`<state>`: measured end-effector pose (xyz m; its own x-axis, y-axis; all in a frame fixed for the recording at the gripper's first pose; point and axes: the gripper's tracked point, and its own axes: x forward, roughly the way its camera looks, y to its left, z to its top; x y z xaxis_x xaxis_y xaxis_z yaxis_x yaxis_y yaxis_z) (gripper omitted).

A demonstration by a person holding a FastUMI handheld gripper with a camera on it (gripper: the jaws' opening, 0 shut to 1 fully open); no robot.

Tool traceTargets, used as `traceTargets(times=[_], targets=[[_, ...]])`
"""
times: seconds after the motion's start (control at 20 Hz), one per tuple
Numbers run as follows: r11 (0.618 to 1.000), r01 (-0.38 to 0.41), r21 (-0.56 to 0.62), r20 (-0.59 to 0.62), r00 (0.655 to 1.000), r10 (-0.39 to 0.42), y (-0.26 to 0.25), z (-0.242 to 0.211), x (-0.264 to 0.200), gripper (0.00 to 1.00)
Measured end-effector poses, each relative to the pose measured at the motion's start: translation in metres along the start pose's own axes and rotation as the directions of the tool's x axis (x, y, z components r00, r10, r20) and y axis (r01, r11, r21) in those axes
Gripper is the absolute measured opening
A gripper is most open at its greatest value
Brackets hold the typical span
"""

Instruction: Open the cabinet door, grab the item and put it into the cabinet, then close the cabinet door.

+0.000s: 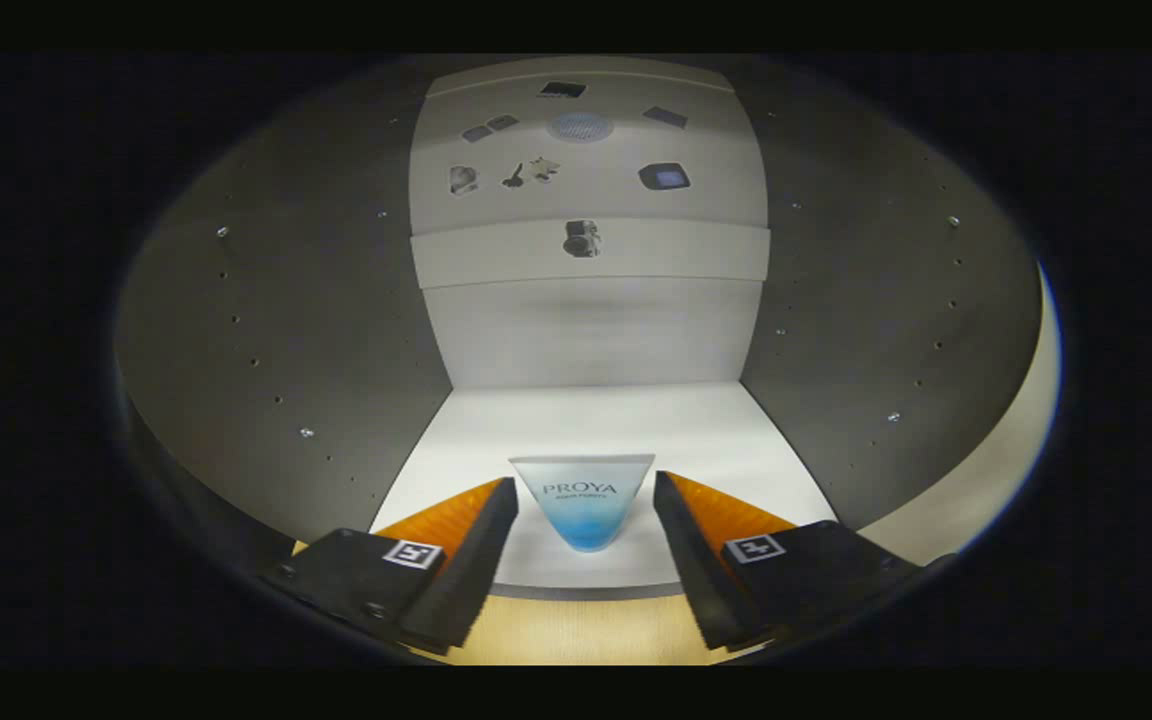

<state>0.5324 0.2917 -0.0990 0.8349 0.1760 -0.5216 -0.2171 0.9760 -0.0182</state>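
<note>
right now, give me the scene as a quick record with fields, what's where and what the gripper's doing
setting: inside of a cabinet, grey side walls, pale back wall, white floor
item: tube with a blue lower end, standing on the cabinet floor near its front edge
gripper: open, fingers on either side of the tube, a gap on each side, not pressing it
back wall: several small pictures stuck on it
door: not judged from this view
task stage: tube is in the cabinet; door closing not yet done

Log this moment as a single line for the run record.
gripper: open, jaws either side of tube, not touching | item: white-and-blue cosmetic tube standing on white cabinet shelf | cabinet: open
</note>
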Motion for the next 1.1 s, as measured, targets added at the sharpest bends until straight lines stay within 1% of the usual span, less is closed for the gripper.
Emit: traceTargets(times=[0.1, 0.15, 0.3, 0.4, 0.6, 0.8, 1.0, 1.1], targets=[[1.0, 0.015, -0.004, 0.052, 0.999, -0.015, -0.003, 0.009, -0.015, 0.98], [1.0, 0.026, -0.009, 0.08, 0.996, -0.025, -0.004, 0.013, -0.024, 1.0], [1.0, 0.029, 0.001, 0.152, 0.988, -0.029, -0.002, 0.015, -0.068, 1.0], [0.999, 0.036, 0.0, 0.199, 0.979, -0.035, 0.001, 0.007, -0.102, 1.0], [0.998, 0.053, -0.03, 0.277, 0.96, -0.043, 0.003, -0.02, -0.175, 0.99], [0.996, 0.085, -0.021, 0.342, 0.937, -0.072, -0.008, -0.057, -0.249, 0.99], [0.994, 0.11, -0.012, 0.359, 0.928, -0.098, -0.022, -0.105, -0.311, 0.99], [0.991, 0.134, -0.01, 0.372, 0.92, -0.12, -0.032, -0.125, -0.334, 0.99]])
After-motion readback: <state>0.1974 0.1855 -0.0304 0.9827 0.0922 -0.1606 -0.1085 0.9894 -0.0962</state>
